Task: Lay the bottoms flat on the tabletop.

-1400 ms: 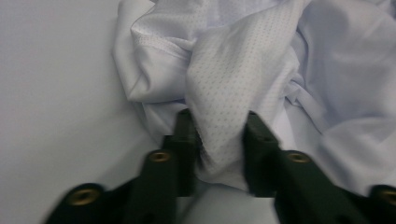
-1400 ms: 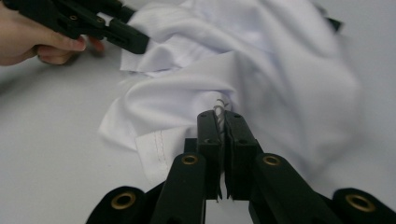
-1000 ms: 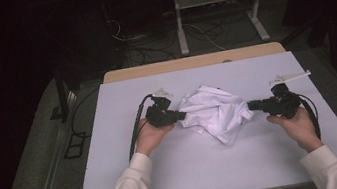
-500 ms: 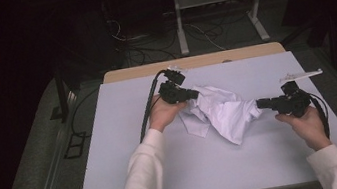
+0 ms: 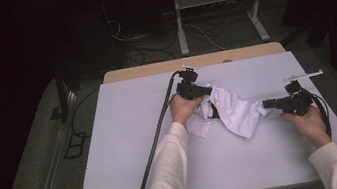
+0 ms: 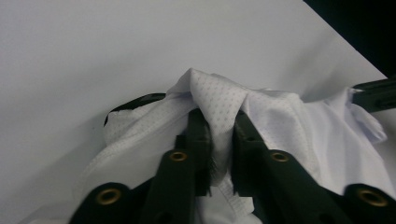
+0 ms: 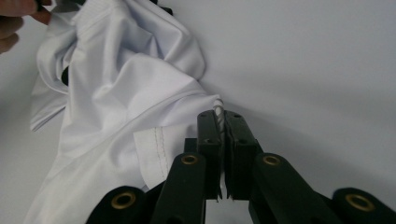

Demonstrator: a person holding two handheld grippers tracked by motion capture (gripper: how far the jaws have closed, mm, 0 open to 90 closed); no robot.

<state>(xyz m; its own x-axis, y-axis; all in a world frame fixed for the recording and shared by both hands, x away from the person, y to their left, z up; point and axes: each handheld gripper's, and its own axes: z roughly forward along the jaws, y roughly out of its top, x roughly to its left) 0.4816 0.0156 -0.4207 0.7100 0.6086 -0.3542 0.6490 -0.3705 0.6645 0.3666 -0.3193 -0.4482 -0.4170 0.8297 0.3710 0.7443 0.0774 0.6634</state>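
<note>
The white garment (image 5: 232,110) lies crumpled near the middle of the tabletop (image 5: 115,158), stretched between the two tools. Compared with a second ago, the left gripper (image 5: 204,89) has swung from the near-left side of the cloth to its far edge, carrying a fold with it, while the right gripper (image 5: 265,104) has drawn out to the right. The bundle, then a tight heap, is now pulled into a longer diagonal band.

In the left gripper view the jaws pinch a raised ridge of dotted mesh fabric (image 6: 219,100) between them. In the right gripper view the jaws are pressed together on a stitched hem edge (image 7: 218,112).

Judging from this, the person is spreading the garment open, and the work looks early: most of the cloth remains bunched and wrinkled.
</note>
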